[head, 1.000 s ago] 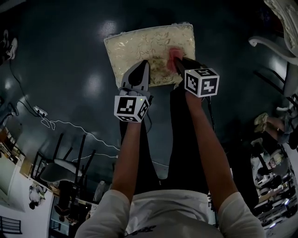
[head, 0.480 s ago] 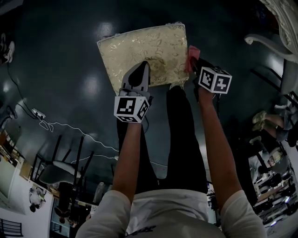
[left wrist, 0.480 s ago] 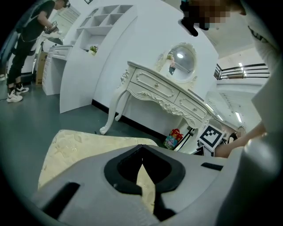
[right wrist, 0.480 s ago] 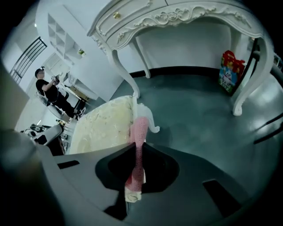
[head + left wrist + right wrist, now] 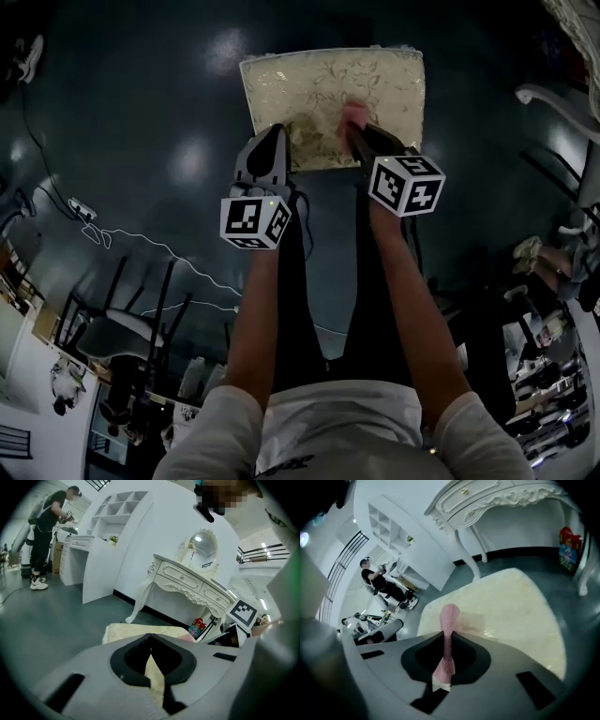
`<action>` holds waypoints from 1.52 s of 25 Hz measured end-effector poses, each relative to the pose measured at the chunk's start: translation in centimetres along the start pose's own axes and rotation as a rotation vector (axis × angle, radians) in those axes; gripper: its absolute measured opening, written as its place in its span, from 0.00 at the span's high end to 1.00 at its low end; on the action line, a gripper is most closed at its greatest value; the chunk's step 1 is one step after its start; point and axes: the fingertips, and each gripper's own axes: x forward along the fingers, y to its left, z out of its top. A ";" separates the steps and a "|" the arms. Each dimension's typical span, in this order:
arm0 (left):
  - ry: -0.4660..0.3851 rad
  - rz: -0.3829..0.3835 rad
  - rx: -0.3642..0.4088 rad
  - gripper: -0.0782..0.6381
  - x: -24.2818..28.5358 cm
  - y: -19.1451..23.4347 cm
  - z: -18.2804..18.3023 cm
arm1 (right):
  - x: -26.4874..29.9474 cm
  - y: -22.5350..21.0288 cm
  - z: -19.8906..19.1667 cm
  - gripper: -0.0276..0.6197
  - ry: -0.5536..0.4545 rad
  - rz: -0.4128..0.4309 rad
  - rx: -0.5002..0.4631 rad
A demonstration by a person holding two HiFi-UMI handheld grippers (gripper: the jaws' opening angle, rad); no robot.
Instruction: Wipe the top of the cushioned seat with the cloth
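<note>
Brocade in cream, leaf-patterned, covers the rectangular cushioned seat (image 5: 333, 89), which sits straight ahead of the person above a dark glossy floor (image 5: 141, 112). A small pink knitted cloth (image 5: 353, 114) rests on the seat's top near its front edge, a little right of centre. It is clamped between the fingers of the right gripper (image 5: 361, 131), and the right gripper view shows the pink strip running up through the closed fingers onto the fabric. The left gripper (image 5: 275, 141) has its fingers pinched shut on a fold of cream fabric at the seat's near left edge.

The scene reads as a wiping stroke under way. Doing it well likely means keeping the cloth flat on the brocade, working in overlapping passes out to the corners, and letting the left grip steady the seat against sliding. A white carved dressing table (image 5: 187, 581) stands beyond, with a person in black (image 5: 47, 527) further off.
</note>
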 end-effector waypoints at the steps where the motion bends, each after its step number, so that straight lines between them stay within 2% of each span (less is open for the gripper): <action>1: 0.000 0.011 0.000 0.87 -0.7 1.1 0.1 | 1.6 1.9 -1.1 0.92 0.031 0.028 -0.019; 8: -0.006 0.081 -0.006 0.87 -4.4 7.5 0.4 | 10.9 13.0 -4.8 0.92 0.165 0.164 -0.090; 10: -0.009 0.092 -0.005 0.87 -5.1 8.6 0.6 | 12.3 14.6 -6.0 0.92 0.223 0.176 -0.125; 13: -0.014 0.103 -0.007 0.87 -5.4 9.2 0.9 | 12.8 14.5 -7.5 0.92 0.275 0.172 -0.140; 17: -0.020 0.083 0.002 0.87 -4.5 8.3 1.5 | 11.2 12.1 -6.6 0.92 0.246 0.114 -0.156; 22: -0.015 0.052 0.010 0.87 -2.7 5.5 1.2 | 8.3 8.4 -5.4 0.92 0.205 0.100 -0.132; 33: 0.000 -0.042 0.011 0.87 2.7 -4.0 -0.4 | -0.9 -5.0 -2.0 0.92 0.106 -0.057 -0.049; 38: -0.001 -0.053 0.003 0.87 4.4 -7.0 -1.3 | -4.5 -9.9 -0.5 0.92 0.063 -0.127 -0.044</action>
